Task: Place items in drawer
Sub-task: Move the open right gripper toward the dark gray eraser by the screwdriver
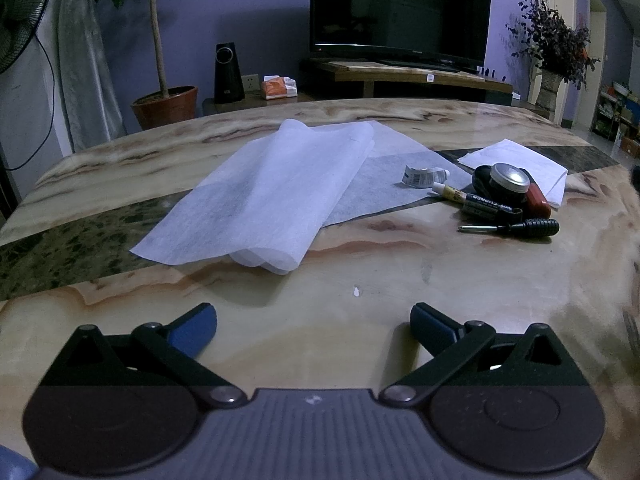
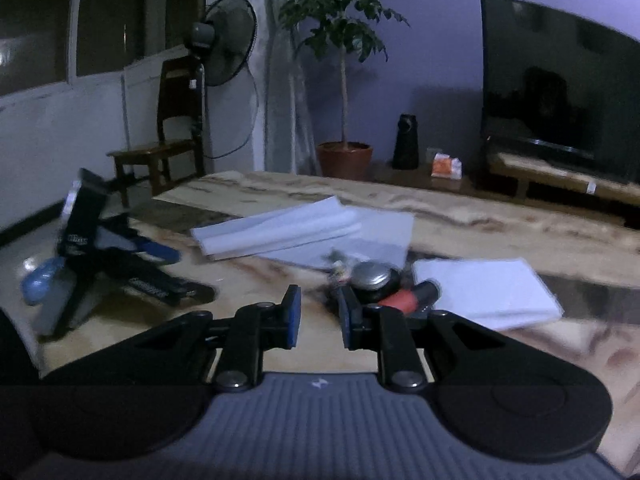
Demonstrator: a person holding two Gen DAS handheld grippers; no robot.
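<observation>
Task items sit in a small heap on the glossy marbled tan table (image 1: pixel 360 344), right of centre in left wrist view: round black tin w/ silver metal lid (image 1: pixel 509 179), red oblong case (image 1: pixel 536 198) touching its right side, white-capped yellow marker pen (image 1: pixel 452 191), dark tube w/ white print reading partly "CLEANER" (image 1: pixel 490 206), upside down, rest illegible. Black-handled screwdriver (image 1: pixel 516 227) lies just in front of heap, tip to the left. Small crumpled white tube w/ barcode label (image 1: pixel 420 176) just left of the pen. No drawer visible in either view.

Big folded white tissue sheet (image 1: pixel 260 204) spreads across table centre, near heap's left; smaller folded white paper (image 1: pixel 520 160) behind heap, tin and red case partly on it.

Left gripper (image 1: pixel 314 326): blue-padded jaws wide apart, nothing between, hovering low over bare table, well short of the heap.

Right gripper (image 2: pixel 319 316): jaws a narrow gap apart, nothing between them, frame blurry; heap lies just beyond its tips. Its view also shows left gripper unit at far left w/ white lettering, unreadable.

Bkgd: black flat TV (image 1: pixel 400 8) on low wooden stand, potted tree in terracotta pot (image 1: pixel 166 104), black cone-shaped speaker (image 1: pixel 228 74), orange tissue pack (image 1: pixel 279 88), standing fan (image 2: pixel 224 40), dark wooden chair (image 2: pixel 168 136).
</observation>
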